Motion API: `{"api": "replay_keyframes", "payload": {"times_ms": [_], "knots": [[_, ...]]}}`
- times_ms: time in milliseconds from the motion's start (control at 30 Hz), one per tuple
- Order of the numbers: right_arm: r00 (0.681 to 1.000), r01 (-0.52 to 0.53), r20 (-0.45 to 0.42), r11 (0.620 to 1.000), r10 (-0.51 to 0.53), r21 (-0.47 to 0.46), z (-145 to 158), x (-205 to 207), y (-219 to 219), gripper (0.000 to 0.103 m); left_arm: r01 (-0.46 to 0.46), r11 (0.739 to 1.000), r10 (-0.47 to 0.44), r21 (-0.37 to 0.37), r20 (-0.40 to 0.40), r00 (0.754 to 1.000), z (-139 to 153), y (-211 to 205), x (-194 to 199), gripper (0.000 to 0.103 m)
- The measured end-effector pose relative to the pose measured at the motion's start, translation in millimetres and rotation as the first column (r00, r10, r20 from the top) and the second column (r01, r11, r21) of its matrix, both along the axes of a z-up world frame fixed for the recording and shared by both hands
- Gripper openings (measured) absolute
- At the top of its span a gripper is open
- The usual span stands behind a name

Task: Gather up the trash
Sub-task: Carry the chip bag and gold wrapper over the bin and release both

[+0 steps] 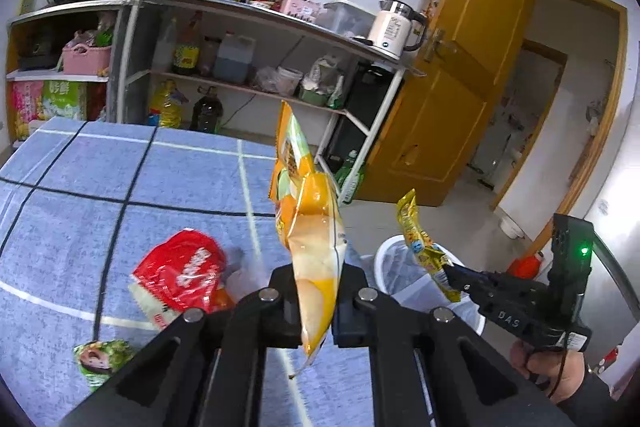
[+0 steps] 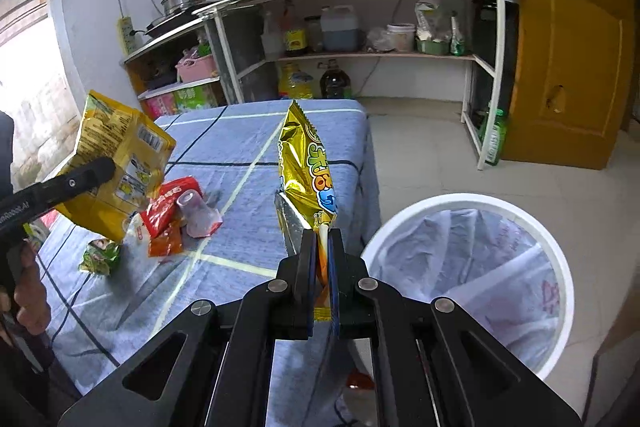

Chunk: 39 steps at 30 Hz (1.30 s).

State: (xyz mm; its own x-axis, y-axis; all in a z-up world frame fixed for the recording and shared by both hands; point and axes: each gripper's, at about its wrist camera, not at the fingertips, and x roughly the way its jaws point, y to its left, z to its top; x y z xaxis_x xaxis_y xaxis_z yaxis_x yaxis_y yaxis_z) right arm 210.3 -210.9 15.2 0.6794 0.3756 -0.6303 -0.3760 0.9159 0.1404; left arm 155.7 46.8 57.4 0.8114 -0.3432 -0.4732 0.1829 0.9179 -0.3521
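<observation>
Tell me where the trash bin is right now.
The trash bin stands on the floor off the table's right edge, lower right in the right wrist view, just right of the right hand-held gripper.

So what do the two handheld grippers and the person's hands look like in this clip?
Both are matte black linkage frames with silver round pivot pins. The right gripper has white lettering along its side, a green lit indicator, a label and a thin black cable at its handle. The left gripper also bears white lettering. Both hands are bare; the right hand shows a dark sleeve.
</observation>
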Motion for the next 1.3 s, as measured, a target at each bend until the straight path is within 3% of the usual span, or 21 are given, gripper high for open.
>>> {"api": "replay_keyframes", "payload": {"times_ms": [433,733,967,1033,1133,1200,1267,1300], "knots": [[0.988,0.154,-0.025,0.988,-0.154,0.009,-11,-15,-80,0.006,0.224,0.973,-0.222,0.049,-0.038,0.974,-5,-113,30,0.009],[0.966,0.25,-0.075,0.968,-0.248,0.014,-30,-11,-126,0.006,0.318,0.944,-0.309,0.087,-0.105,0.945,-30,-184,52,0.01],[0.946,0.3,-0.13,0.954,-0.296,0.007,-46,0,-142,0.008,0.354,0.929,-0.333,0.111,-0.172,0.927,-53,-214,66,0.013],[0.941,0.312,-0.14,0.95,-0.309,-0.002,-50,1,-144,0.011,0.358,0.926,-0.333,0.121,-0.182,0.925,-57,-218,69,0.015],[0.935,0.321,-0.152,0.947,-0.32,-0.017,-52,4,-144,0.014,0.363,0.925,-0.337,0.115,-0.195,0.921,-61,-220,71,0.028],[0.934,0.323,-0.154,0.946,-0.321,-0.012,-53,3,-145,0.019,0.359,0.927,-0.333,0.111,-0.199,0.921,-62,-219,72,0.028],[0.933,0.327,-0.152,0.945,-0.325,-0.011,-52,3,-145,0.024,0.355,0.929,-0.329,0.106,-0.202,0.923,-63,-217,73,0.035],[0.933,0.328,-0.152,0.945,-0.325,-0.008,-52,3,-145,0.024,0.352,0.931,-0.327,0.101,-0.201,0.923,-62,-217,74,0.043]]}}
